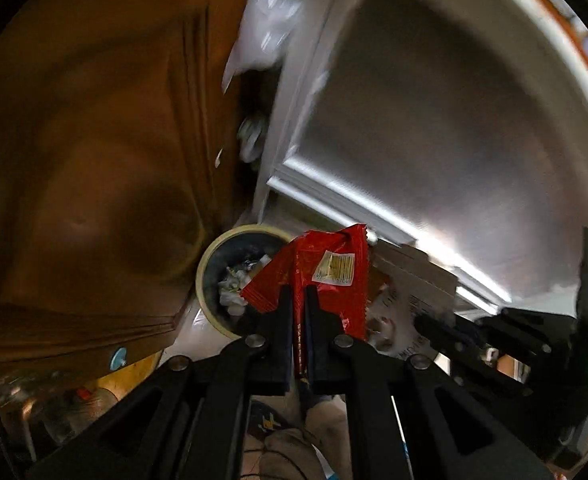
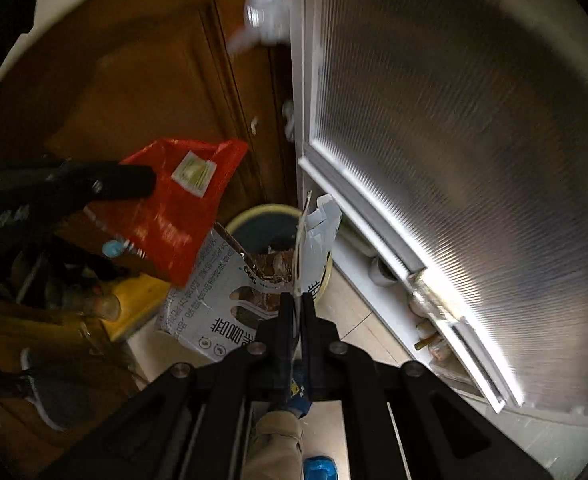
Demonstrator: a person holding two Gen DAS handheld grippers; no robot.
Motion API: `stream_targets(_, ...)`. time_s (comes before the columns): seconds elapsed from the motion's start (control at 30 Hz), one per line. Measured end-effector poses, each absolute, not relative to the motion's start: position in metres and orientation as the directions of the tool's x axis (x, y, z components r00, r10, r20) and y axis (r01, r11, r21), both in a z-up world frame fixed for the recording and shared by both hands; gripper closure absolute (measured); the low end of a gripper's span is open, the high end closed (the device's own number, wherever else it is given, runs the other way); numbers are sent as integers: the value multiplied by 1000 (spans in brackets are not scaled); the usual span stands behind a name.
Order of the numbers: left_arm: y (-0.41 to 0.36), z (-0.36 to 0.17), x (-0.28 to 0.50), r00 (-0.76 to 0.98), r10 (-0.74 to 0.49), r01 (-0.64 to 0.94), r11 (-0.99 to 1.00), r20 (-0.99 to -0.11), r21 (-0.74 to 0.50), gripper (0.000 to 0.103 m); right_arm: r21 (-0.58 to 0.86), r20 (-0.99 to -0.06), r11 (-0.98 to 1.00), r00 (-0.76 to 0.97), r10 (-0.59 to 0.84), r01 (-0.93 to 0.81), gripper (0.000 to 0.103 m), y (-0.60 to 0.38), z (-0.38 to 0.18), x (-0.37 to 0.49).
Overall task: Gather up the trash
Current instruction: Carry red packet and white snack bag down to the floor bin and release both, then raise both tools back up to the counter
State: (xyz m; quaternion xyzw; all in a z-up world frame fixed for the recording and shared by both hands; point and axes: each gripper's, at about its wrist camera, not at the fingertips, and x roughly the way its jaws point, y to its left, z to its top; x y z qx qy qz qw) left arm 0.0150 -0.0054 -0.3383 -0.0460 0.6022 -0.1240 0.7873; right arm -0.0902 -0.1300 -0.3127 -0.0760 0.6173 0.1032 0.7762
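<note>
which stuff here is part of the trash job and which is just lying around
Job: red wrapper in left gripper; white packet in right gripper; bin.
Lying about: wooden door, glass door, yellow box, shoe.

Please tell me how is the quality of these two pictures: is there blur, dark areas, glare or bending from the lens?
Left wrist view: the frosted door is streaked with motion blur, the wooden side is dark, glare runs along the door frame; the red wrapper stays fairly sharp. Right wrist view: strong fisheye curving, dim left side, the white package readable, the bin soft.
</note>
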Motion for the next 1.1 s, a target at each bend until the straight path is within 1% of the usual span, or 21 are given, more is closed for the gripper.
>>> stream_targets(0.1,-1,-381,22,235,-224,116,973,-946,-202,98,29,-979,967,187,78,-255,100,-133,-353,-81)
stream_targets(0.27,-4,-446,37,207,-142,126,985,-968,-118,97,60,-982,961,157,105,-269,99,-132,-412,-61)
stream_targets(0.37,-5,-472,44,190,-116,138,986,-975,-91,87,80,-982,959,141,122,-271,99,-131,-437,-46)
stream_targets(0.43,-6,-483,48,184,-112,149,985,-976,-85,72,105,-982,957,124,142,-269,95,-130,-450,-38)
stream_targets(0.47,-6,-486,49,181,-116,151,985,-977,-89,70,108,-982,957,119,144,-268,94,-129,-457,-34)
stream_targets(0.57,-4,-488,52,183,-93,146,987,-979,-66,61,136,-979,952,110,172,-275,93,-124,-470,-24)
stream_targets(0.6,-2,-489,52,183,-88,142,988,-979,-62,55,138,-978,950,113,175,-279,89,-123,-471,-23)
stream_targets(0.63,-2,-489,54,183,-82,137,989,-980,-57,51,141,-977,950,113,179,-280,82,-122,-471,-22)
stream_targets(0.7,1,-488,54,187,-74,125,991,-980,-51,46,166,-974,948,109,201,-270,74,-122,-472,-21)
stream_targets(0.8,5,-484,52,191,-58,118,992,-980,-36,40,165,-974,949,109,200,-267,74,-122,-469,-24)
stream_targets(0.9,4,-480,50,185,-47,117,993,-982,-25,40,161,-976,952,100,193,-262,74,-123,-467,-27)
stream_targets(1.0,4,-471,48,183,-52,107,994,-982,-32,36,168,-977,954,89,195,-247,74,-125,-460,-29)
stream_targets(1.1,4,-455,43,187,-71,98,994,-980,-53,26,172,-978,957,79,195,-233,74,-128,-449,-27)
